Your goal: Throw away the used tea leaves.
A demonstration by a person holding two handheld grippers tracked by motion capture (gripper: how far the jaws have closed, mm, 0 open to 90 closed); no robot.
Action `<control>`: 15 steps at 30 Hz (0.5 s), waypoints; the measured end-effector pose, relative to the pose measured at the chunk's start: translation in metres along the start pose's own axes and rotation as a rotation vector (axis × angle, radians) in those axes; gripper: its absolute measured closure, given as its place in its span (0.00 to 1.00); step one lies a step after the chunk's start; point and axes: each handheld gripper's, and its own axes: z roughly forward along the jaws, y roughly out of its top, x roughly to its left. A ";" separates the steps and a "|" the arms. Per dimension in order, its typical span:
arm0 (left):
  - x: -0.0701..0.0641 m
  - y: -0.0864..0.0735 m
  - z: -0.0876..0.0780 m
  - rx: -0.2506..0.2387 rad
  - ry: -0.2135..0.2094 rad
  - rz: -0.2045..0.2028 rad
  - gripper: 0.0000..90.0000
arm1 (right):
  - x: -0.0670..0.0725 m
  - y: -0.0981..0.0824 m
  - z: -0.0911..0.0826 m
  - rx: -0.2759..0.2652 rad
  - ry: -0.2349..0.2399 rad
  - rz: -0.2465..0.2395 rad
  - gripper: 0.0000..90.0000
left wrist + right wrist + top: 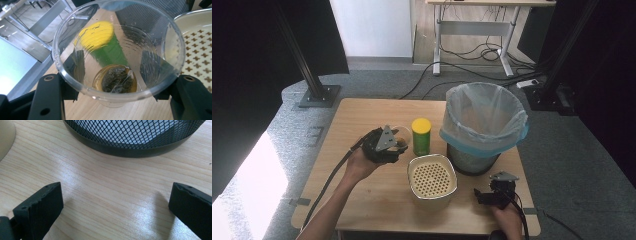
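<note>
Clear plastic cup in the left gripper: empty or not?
Not empty. The clear plastic cup, clamped between the left gripper jaws, holds a tea bag in shallow brownish liquid.

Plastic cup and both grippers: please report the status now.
Left gripper shut on clear plastic cup, wet tea bag inside. Right gripper open, empty, low over table beside mesh bin. Nothing blocking.

So on the worktop (367, 112): the bin (482, 127) sits at the far right, the canister (421, 136) just left of it, and the perforated tray (432, 179) in front of both. The left claw (399, 144) is left of the canister, clamped around a cup (117, 53) with a tea bag (115, 79) in it. The right claw (479, 195) sits in front of the bin, right of the tray.
</note>
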 end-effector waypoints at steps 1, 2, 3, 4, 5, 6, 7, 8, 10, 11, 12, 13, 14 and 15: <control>-0.001 0.002 0.000 -0.006 0.000 0.004 0.41 | 0.000 0.000 0.000 0.000 -0.001 -0.001 0.00; -0.002 0.004 0.000 -0.010 0.000 0.012 0.41 | 0.000 0.000 0.000 0.000 -0.001 -0.002 0.00; -0.002 0.004 0.000 -0.010 0.000 0.012 0.41 | 0.000 0.000 0.000 0.000 -0.001 -0.002 0.00; -0.003 0.007 -0.001 -0.012 -0.002 0.020 0.41 | 0.000 0.000 0.000 0.000 -0.001 -0.002 0.00; -0.003 0.007 -0.001 -0.012 -0.002 0.020 0.41 | 0.000 0.000 0.000 0.000 -0.001 -0.002 0.00; -0.006 0.011 -0.001 -0.012 -0.003 0.037 0.41 | 0.000 0.000 0.000 0.000 0.000 -0.002 0.00; -0.006 0.011 -0.001 -0.012 -0.003 0.037 0.41 | 0.000 0.000 0.000 0.000 0.000 -0.002 0.00; -0.007 0.014 -0.001 -0.012 -0.005 0.048 0.41 | 0.000 0.000 0.000 0.000 -0.001 -0.002 0.00; -0.010 0.017 -0.001 -0.018 0.001 0.062 0.41 | 0.000 0.000 0.000 0.000 -0.001 -0.002 0.00; -0.011 0.019 -0.001 -0.017 0.003 0.071 0.41 | 0.000 0.000 0.000 0.000 -0.001 -0.002 0.00; -0.012 0.020 -0.001 -0.013 0.007 0.081 0.41 | 0.000 0.000 0.000 0.000 0.000 -0.002 0.00; -0.014 0.022 0.000 -0.013 0.014 0.094 0.41 | 0.000 0.000 0.000 0.000 -0.001 -0.002 0.00; -0.015 0.023 0.000 -0.011 0.019 0.104 0.41 | 0.000 0.000 0.000 0.000 -0.001 -0.002 0.00; -0.016 0.025 0.000 -0.006 0.027 0.121 0.41 | 0.000 0.000 0.000 0.000 -0.001 -0.002 0.00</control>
